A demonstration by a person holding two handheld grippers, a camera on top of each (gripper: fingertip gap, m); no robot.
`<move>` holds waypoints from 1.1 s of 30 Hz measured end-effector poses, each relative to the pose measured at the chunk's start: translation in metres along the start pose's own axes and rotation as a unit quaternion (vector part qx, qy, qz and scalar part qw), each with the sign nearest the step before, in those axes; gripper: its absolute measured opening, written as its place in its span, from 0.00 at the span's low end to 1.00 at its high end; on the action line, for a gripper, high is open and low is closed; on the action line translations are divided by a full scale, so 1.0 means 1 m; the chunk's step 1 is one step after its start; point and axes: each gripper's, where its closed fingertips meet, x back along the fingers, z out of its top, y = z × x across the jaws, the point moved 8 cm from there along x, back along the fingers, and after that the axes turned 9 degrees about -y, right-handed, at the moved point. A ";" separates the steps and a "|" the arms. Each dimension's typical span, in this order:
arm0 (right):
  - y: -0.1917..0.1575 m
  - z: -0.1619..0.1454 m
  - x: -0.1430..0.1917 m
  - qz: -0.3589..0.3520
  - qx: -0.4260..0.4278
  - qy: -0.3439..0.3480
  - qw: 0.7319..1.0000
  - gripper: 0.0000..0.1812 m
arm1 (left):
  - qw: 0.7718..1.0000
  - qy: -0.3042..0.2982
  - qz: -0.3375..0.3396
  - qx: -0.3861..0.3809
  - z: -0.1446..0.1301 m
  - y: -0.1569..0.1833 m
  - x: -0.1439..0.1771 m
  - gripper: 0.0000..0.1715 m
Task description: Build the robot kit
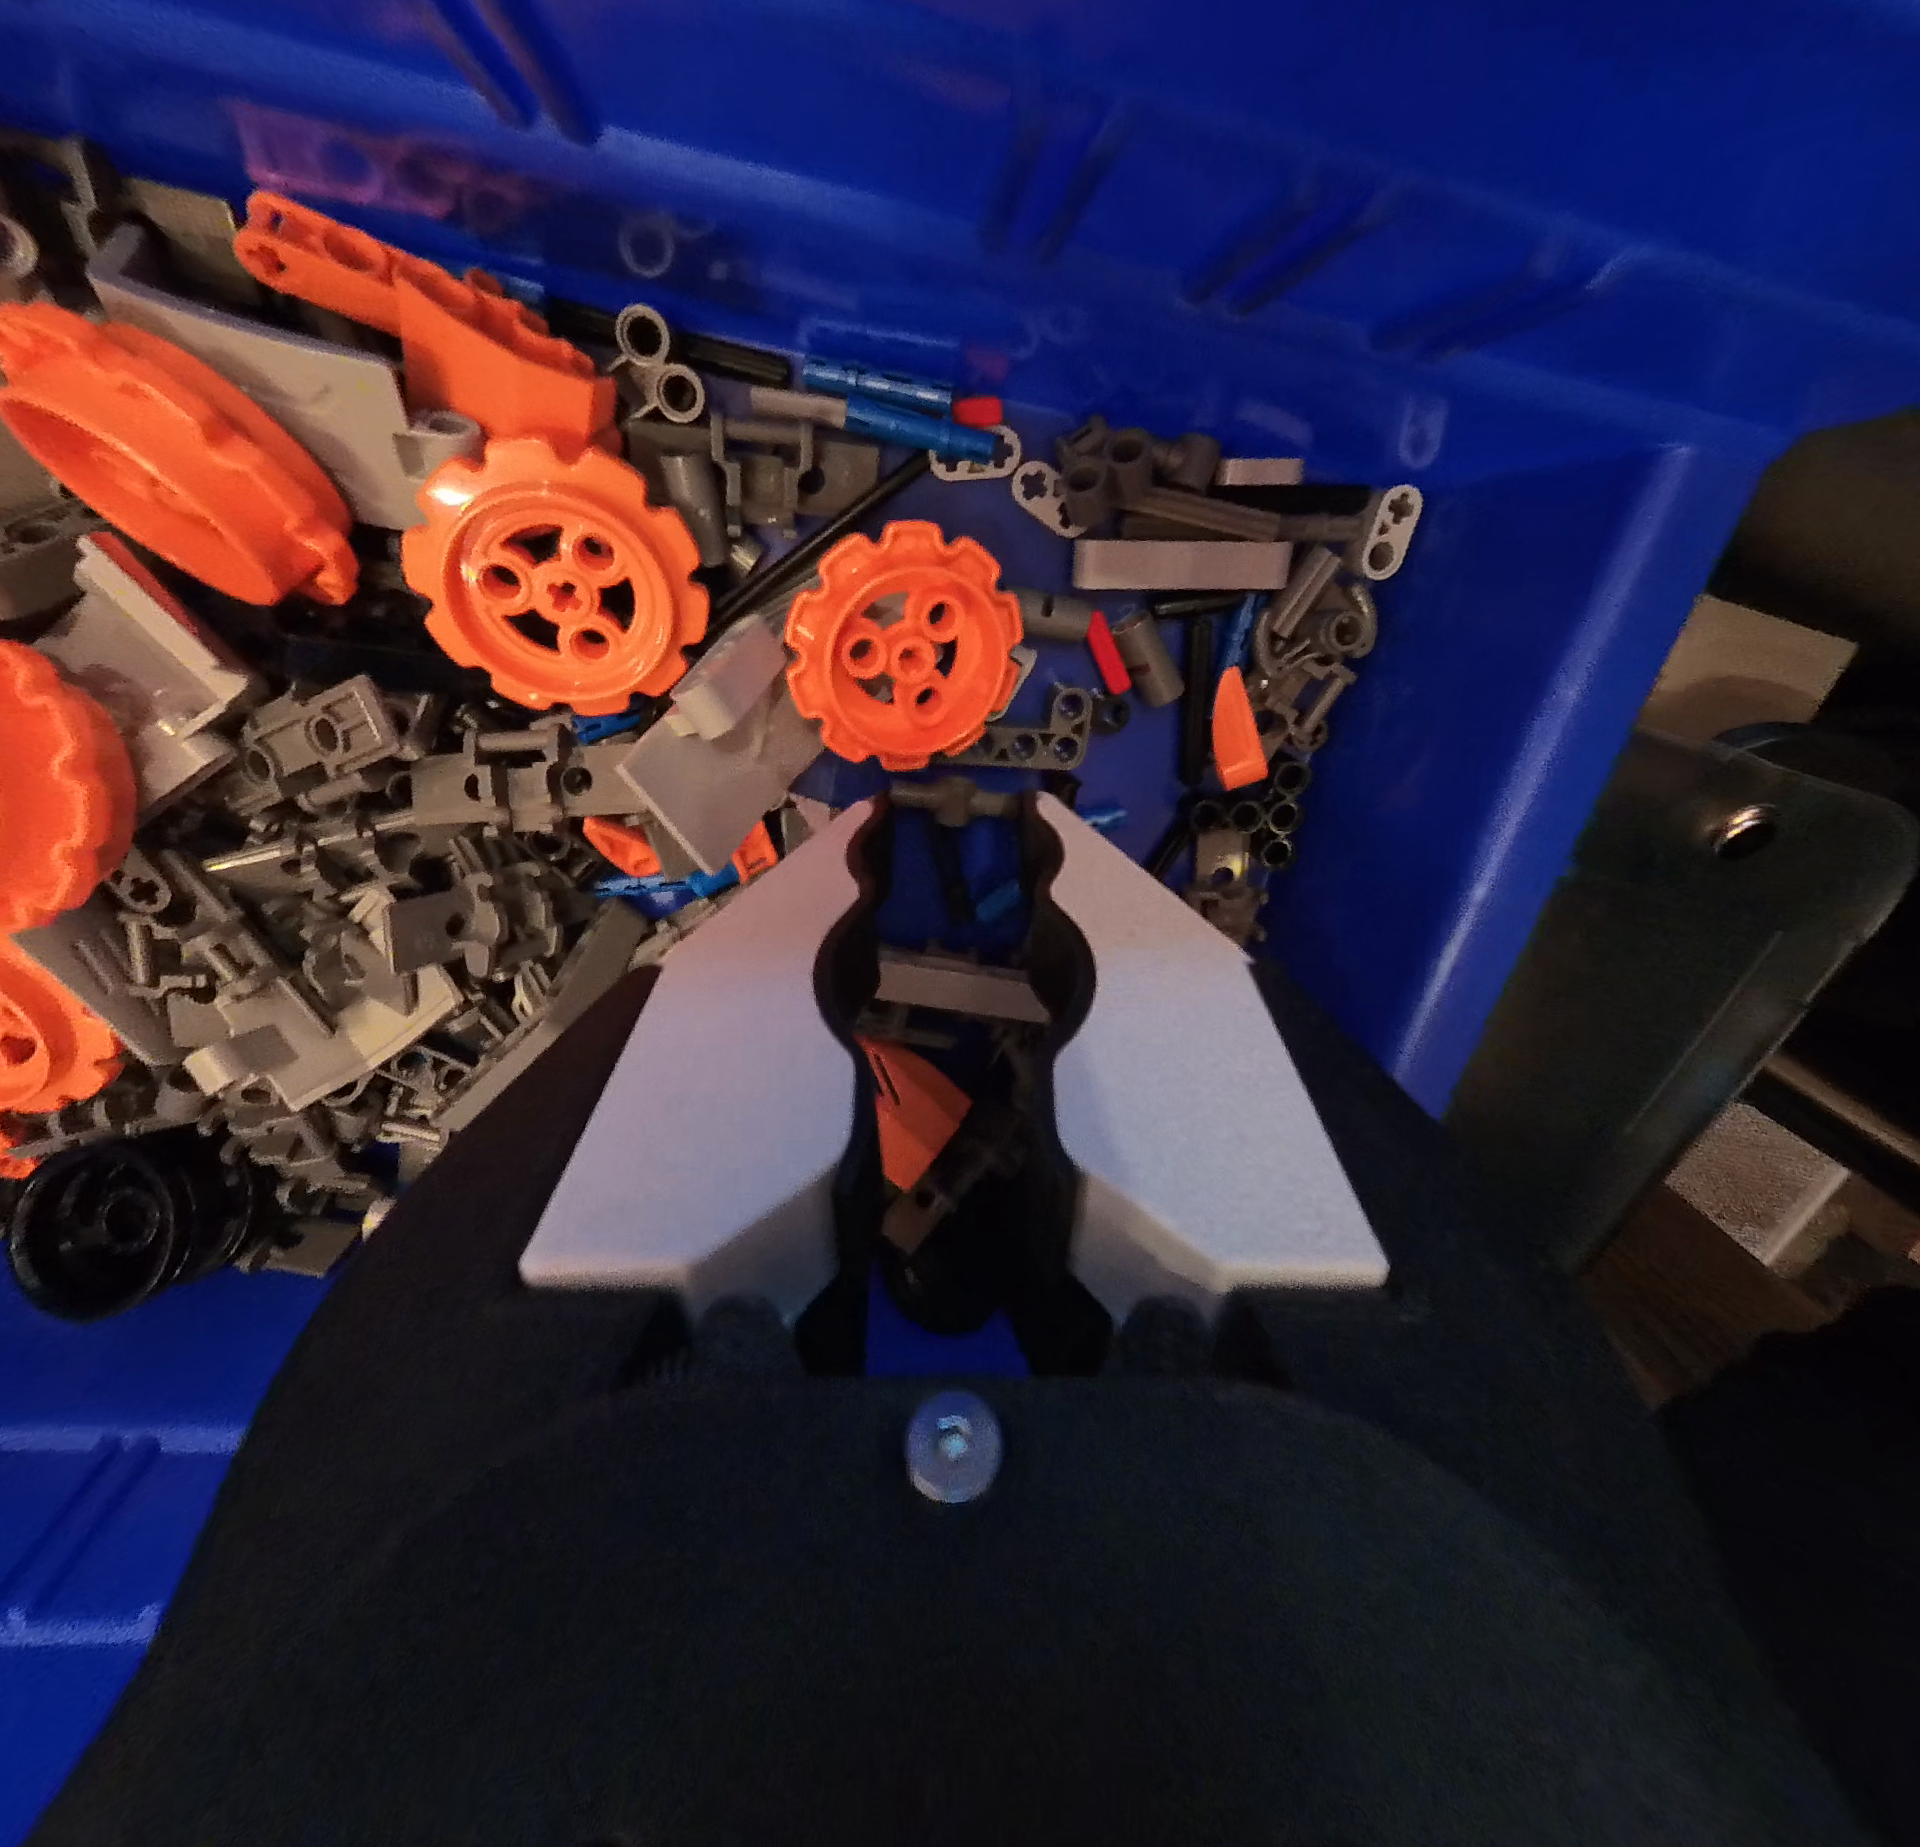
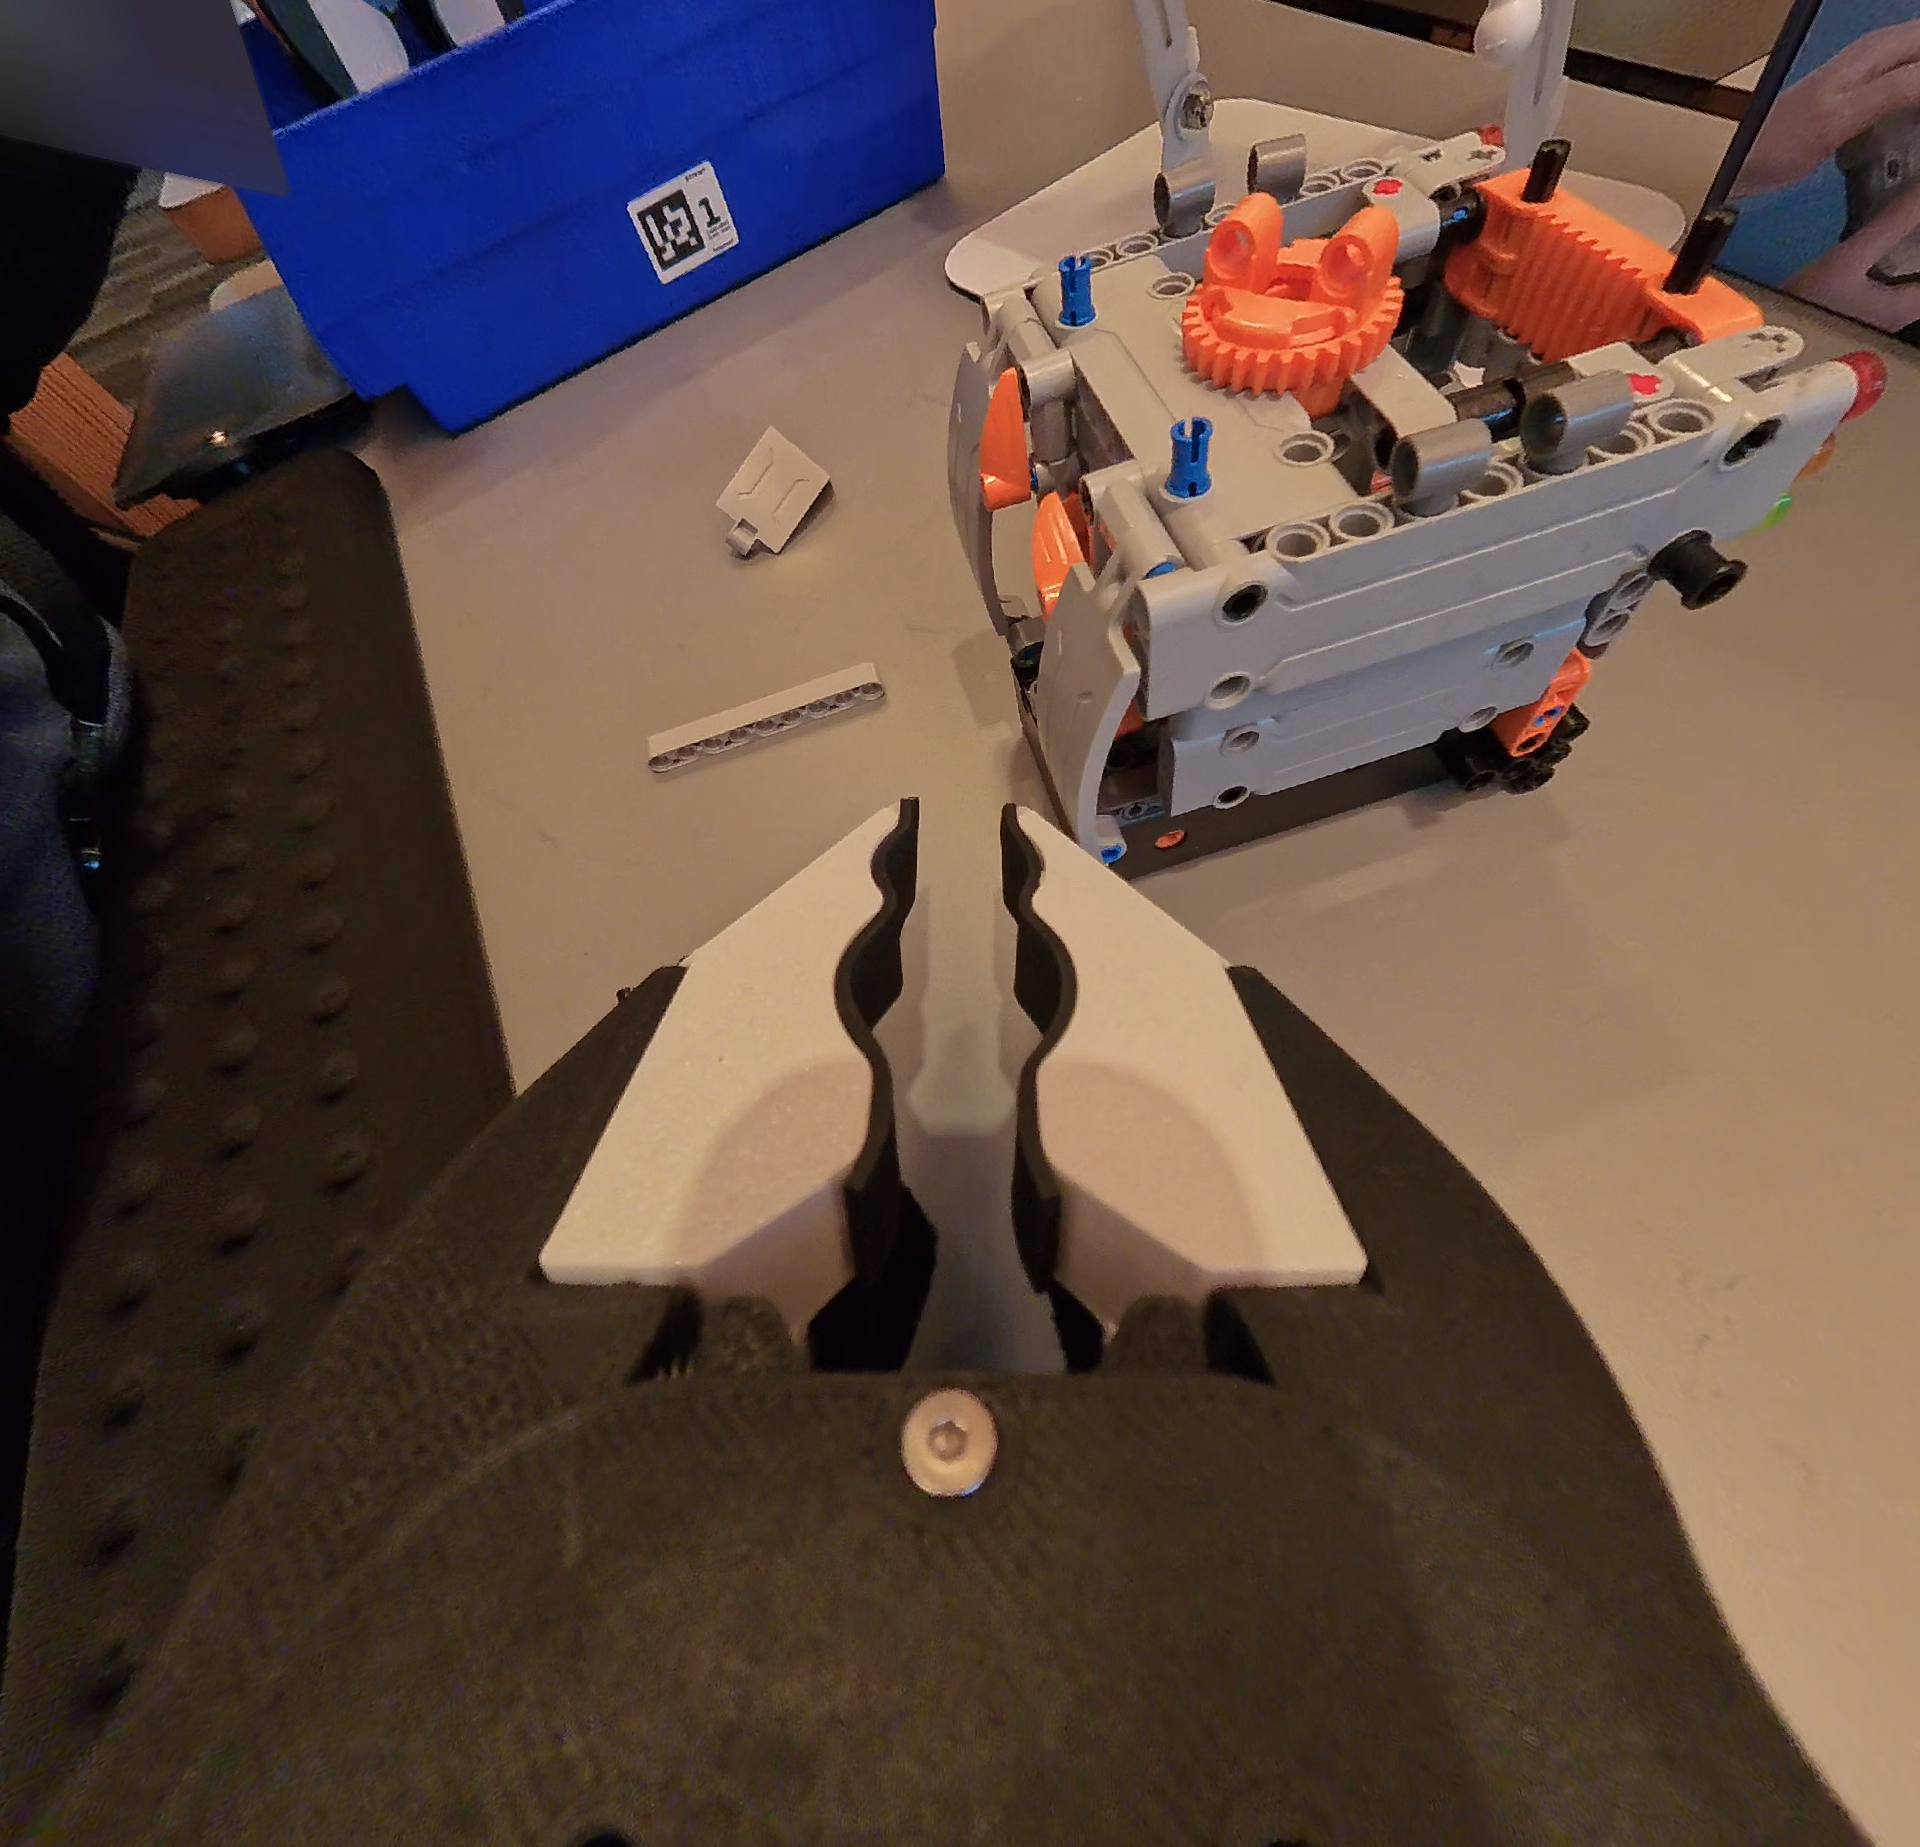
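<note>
The left gripper [image 1: 951, 810] is held inside a blue bin [image 1: 1351, 187], low over a heap of small construction pieces, and its jaws stand apart with nothing clamped between them; a small dark grey connector [image 1: 951, 798] is seen just at the fingertips, but whether it is touched cannot be told. Two whole orange toothed wheels are counted in the middle of that frame, one [image 1: 904, 644] just above the gripper and a larger one [image 1: 556, 571] to its left; four more orange round pieces are cut by the left edge. One black wheel [image 1: 114, 1226] lies at the lower left. In the right wrist view, the right gripper [image 2: 958, 821] is held above the grey desk [image 2: 1455, 1174] with a narrow gap between the jaws, and nothing is gripped. Two loose pieces lie on the desk: one long grey beam [image 2: 766, 719] just above the fingertips and one small grey panel [image 2: 774, 493] farther up. One half-built grey and orange model [image 2: 1403, 509] stands at the right, with two blue pins [image 2: 1188, 457] upright on it. The blue bin [image 2: 582, 166] is seen at the upper left, with one white sticker [image 2: 686, 221].
</note>
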 end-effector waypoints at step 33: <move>-0.063 0.051 0.023 0.033 0.087 0.119 0.989 0.08 | 0.941 0.274 0.185 -0.072 0.149 0.079 0.144 0.13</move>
